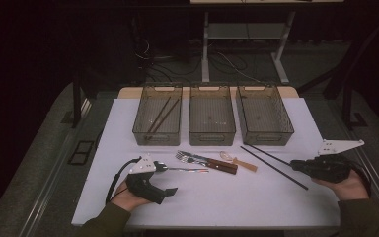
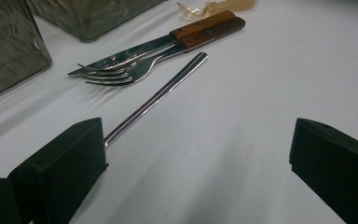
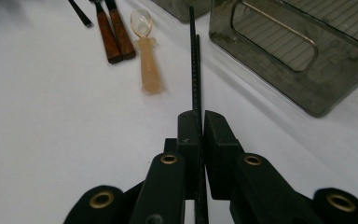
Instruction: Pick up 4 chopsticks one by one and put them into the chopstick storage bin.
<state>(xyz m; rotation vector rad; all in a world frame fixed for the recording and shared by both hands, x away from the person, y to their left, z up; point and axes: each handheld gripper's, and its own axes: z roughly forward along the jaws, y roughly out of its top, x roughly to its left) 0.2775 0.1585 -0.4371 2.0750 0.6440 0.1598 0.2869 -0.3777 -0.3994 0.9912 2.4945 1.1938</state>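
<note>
My left gripper (image 1: 162, 177) (image 2: 196, 140) rests open on the white table (image 1: 217, 197), its jaws wide apart with nothing between them. A metal spoon (image 1: 182, 169) lies beside it; its shiny handle (image 2: 163, 91) runs out from behind the left jaw. A fork (image 2: 116, 77) and a knife (image 2: 135, 51) with wooden handles (image 1: 222, 165) lie beyond, next to a small clear plastic spoon (image 1: 237, 160) (image 3: 148, 70). At the right, my right gripper (image 1: 296, 165) (image 3: 200, 116) is shut on a black chopstick (image 3: 193, 60). A second chopstick (image 1: 276, 169) lies on the table.
Three smoky clear bins stand in a row at the back: the left bin (image 1: 157, 138) holds a pair of chopsticks (image 1: 160, 116), the middle bin (image 1: 212, 138) and right bin (image 1: 266, 138) look bare. One bin (image 3: 284, 70) is close to my right gripper.
</note>
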